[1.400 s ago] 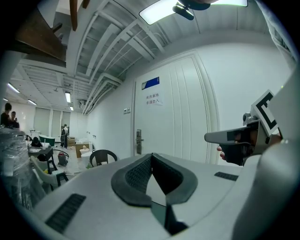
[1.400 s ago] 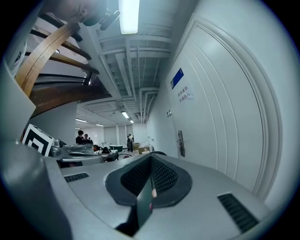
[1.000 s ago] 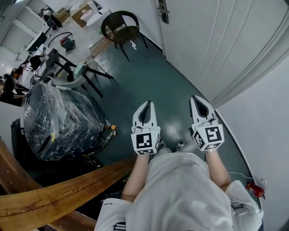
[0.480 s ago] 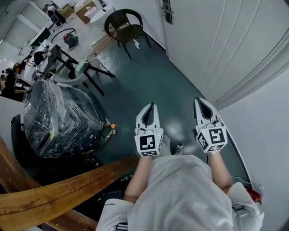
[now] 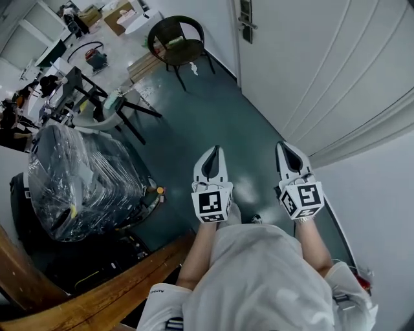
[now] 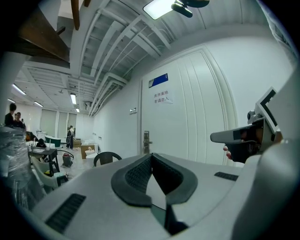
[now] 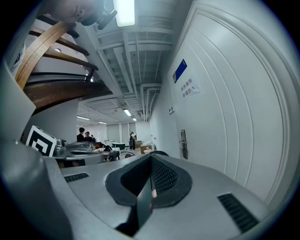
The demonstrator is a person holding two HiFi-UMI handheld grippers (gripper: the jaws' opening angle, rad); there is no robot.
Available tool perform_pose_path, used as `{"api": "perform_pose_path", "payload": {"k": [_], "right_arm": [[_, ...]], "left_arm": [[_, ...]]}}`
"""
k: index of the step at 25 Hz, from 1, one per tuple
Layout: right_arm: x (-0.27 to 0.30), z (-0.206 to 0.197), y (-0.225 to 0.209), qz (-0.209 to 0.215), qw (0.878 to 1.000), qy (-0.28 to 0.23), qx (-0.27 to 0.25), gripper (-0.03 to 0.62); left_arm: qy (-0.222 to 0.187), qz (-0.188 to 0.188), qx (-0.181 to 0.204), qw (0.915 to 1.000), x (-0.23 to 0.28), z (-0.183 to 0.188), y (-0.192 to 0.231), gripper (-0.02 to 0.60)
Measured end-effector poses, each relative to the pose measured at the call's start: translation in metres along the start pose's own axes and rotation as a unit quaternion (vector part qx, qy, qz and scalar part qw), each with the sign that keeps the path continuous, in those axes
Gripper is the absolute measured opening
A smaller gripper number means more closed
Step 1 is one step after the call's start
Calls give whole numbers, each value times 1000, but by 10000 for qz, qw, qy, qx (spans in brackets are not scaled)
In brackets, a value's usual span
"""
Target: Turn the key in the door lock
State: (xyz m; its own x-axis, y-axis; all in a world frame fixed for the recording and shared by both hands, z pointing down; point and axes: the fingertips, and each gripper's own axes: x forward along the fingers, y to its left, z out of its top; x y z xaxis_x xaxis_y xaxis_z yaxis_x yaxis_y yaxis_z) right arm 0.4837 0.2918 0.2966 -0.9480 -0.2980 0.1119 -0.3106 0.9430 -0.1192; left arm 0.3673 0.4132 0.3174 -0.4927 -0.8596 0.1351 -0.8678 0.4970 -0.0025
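Facing door lock [image 5: 246, 19], plate upright, lever level; left tongs [image 5: 213, 150], right tongs [image 5: 283, 145] both pressed together, empty.

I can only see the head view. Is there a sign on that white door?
Observer: Yes. A blue sign sits high on the door, with a white paper just under it.
Operator: What's up above me?
Observer: A lit lamp on the ceiling; the right gripper view shows it.
Operator: Is anybody standing far away in the big room?
Observer: Yes, the left gripper view shows a person standing far back.
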Motion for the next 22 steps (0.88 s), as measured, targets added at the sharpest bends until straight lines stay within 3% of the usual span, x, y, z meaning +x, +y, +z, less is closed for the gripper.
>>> {"api": "perform_pose_path", "payload": {"k": [11,22], "right_arm": [[96,8,13,-272,9996,12,115,-9],[144,8,32,-429,9989,-3,173,-9]], "left_arm": [[-16,-216,58,9997,65,8,82,9],[-54,-491,66,9988,94,10,128,9]]}}
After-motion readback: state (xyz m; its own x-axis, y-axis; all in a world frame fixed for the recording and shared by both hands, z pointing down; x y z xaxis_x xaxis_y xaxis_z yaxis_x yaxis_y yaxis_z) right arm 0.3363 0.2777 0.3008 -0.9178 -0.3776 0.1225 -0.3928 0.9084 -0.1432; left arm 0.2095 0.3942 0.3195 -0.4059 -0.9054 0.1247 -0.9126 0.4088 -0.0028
